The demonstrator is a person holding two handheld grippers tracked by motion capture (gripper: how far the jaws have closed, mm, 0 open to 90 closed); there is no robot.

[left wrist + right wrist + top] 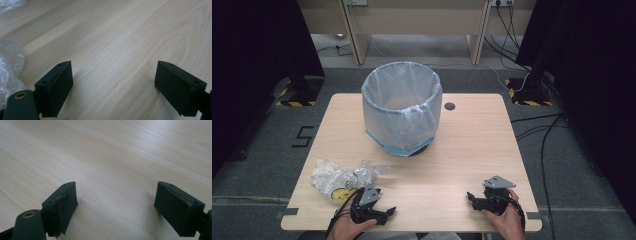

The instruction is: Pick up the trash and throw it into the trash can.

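Observation:
A round bin (402, 107) lined with a clear plastic bag stands at the middle back of the wooden table (472, 145). A crumpled clear plastic wrapper (337, 177) with something yellow inside lies at the front left. My left gripper (388, 212) rests near the front edge just right of that wrapper, open with bare wood between its jaws (113, 82). The wrapper's edge (10, 70) appears at the left of the left gripper view. My right gripper (471, 198) sits at the front right, open, over bare tabletop (115, 202).
A small round hole (449, 106) is in the table right of the bin. Cables (537, 130) run across the floor to the right. Black stands with hazard tape (294, 97) flank the table at the back.

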